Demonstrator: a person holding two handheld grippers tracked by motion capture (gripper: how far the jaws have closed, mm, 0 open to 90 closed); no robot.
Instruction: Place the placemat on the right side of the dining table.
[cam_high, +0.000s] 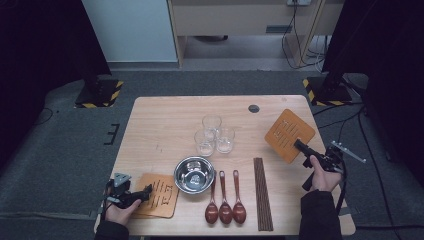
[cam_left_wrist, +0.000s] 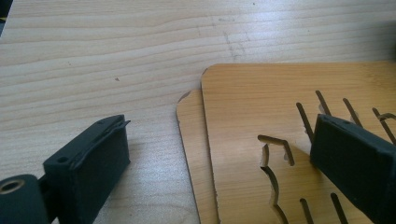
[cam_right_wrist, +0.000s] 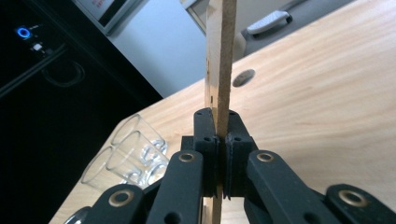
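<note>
Left tongs (cam_high: 147, 190) stand wide open over stacked wooden mats (cam_high: 161, 194) at the worktop's (cam_high: 165, 120) near left corner, pads clear of them; right tongs (cam_high: 297, 144) clamp a lifted wooden mat (cam_high: 287, 134) by its edge, its near end cut off in the right gripper view.

My wooden table (cam_high: 165, 117) carries three glasses (cam_high: 214, 135), a steel bowl (cam_high: 194, 174) and three spoons (cam_high: 225, 200). Chopsticks (cam_high: 263, 192) and stacked mats (cam_high: 159, 195) lie alongside.
</note>
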